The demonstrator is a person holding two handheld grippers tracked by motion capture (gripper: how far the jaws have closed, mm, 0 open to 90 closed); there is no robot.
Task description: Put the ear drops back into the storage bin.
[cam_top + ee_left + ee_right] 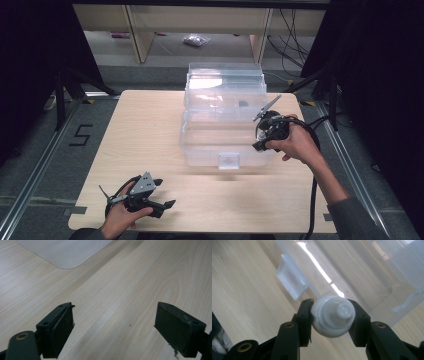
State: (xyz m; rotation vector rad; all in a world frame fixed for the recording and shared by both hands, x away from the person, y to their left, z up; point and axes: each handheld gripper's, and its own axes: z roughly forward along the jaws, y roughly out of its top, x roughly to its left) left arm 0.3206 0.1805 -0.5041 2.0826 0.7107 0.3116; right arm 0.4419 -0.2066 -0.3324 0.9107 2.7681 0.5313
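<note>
A clear plastic storage box [200,150] stands in the middle of the wooden table [140,130], its lid [225,75] tipped up at the back. My right gripper [260,145] hovers at the box's front right corner. In the right gripper view the right gripper [333,318] is shut on a small white round bottle [329,325], seen end-on, with the box wall [362,277] just beyond. My left gripper [165,193] rests low at the table's front left. Its jaws stand wide apart over bare wood, so the left gripper [115,327] is open.
The box's front latch [228,160] faces the person, and the latch [292,282] lies left of the held bottle. A small dark item [243,104] lies inside the box. A pale rounded box corner [65,252] lies ahead of the left gripper. Dark frame rails flank the table.
</note>
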